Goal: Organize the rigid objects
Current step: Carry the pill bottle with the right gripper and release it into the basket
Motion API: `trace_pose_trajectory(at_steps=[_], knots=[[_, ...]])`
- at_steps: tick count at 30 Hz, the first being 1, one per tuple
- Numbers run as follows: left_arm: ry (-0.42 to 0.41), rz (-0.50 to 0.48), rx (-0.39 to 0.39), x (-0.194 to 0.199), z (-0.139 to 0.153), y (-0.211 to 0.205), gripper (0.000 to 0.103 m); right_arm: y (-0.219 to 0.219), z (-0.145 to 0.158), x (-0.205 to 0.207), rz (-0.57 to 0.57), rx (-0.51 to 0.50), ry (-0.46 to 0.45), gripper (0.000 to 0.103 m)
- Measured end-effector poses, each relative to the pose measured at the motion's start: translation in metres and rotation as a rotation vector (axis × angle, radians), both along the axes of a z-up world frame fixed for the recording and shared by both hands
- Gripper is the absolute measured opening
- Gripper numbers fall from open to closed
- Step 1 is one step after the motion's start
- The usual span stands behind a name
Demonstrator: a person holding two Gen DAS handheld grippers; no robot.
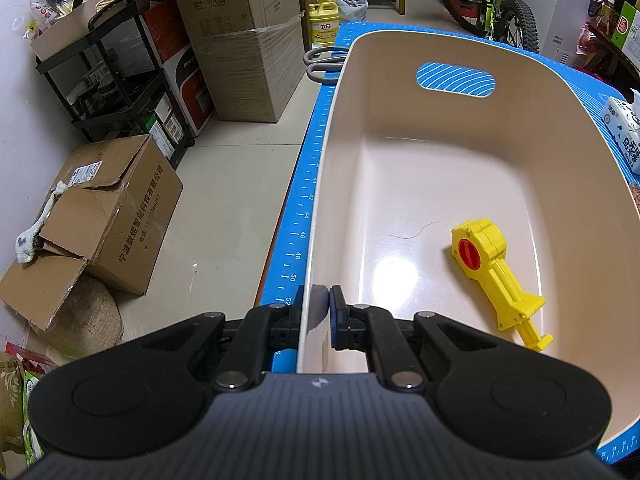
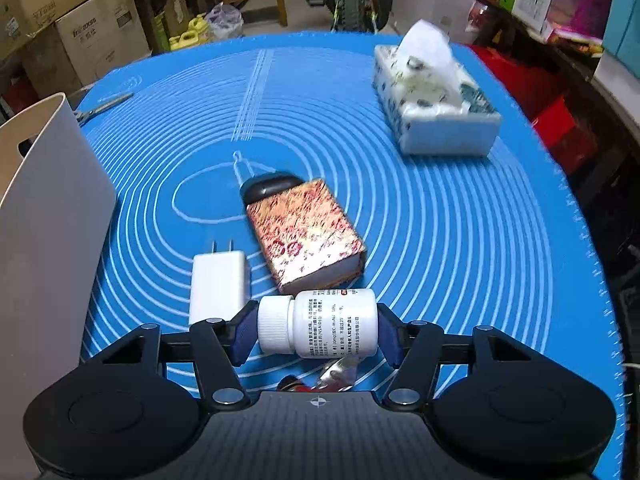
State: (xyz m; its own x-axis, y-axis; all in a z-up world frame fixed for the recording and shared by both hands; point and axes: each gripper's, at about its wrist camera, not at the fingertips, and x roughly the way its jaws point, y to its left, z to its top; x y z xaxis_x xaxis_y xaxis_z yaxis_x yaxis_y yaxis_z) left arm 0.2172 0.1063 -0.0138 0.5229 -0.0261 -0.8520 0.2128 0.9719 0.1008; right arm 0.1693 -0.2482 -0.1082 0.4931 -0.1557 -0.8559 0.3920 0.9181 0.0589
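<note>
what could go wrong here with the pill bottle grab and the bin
1. The right gripper has the white pill bottle lying sideways, held end to end from cap to base; the smooth round bottle may slip or swing when lifted.
2. The patterned box sits right behind the bottle and could get nudged.
3. The left gripper pinches only the bin's thin wall, so a tug may tip it.

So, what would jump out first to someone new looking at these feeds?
The right claw clamps a white plastic pill bottle lying sideways over the blue ringed mat. The left claw pinches the beige plastic bin's rim; a yellow plastic toy lies inside.
</note>
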Motion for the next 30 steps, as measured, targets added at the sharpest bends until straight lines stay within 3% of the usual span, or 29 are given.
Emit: trace_pose_trajectory(at_steps=[10,15,23,30], knots=[[0.000,-0.001,0.001,0.000,0.000,0.000,0.012,0.014,0.053,-0.017,-0.044,-0.024,-0.174,0.063],[0.000,0.000,0.001,0.000,0.000,0.000,0.012,0.038,0.082,-0.016,-0.014,-0.008,-0.285,0.063],[0.001,0.002,0.003,0.000,0.001,0.001,0.012,0.099,0.118,-0.003,0.128,-0.005,-0.442,0.064],[0.002,0.003,0.004,0.000,0.002,0.002,0.012,0.156,0.114,0.019,0.294,-0.027,-0.430,0.064]])
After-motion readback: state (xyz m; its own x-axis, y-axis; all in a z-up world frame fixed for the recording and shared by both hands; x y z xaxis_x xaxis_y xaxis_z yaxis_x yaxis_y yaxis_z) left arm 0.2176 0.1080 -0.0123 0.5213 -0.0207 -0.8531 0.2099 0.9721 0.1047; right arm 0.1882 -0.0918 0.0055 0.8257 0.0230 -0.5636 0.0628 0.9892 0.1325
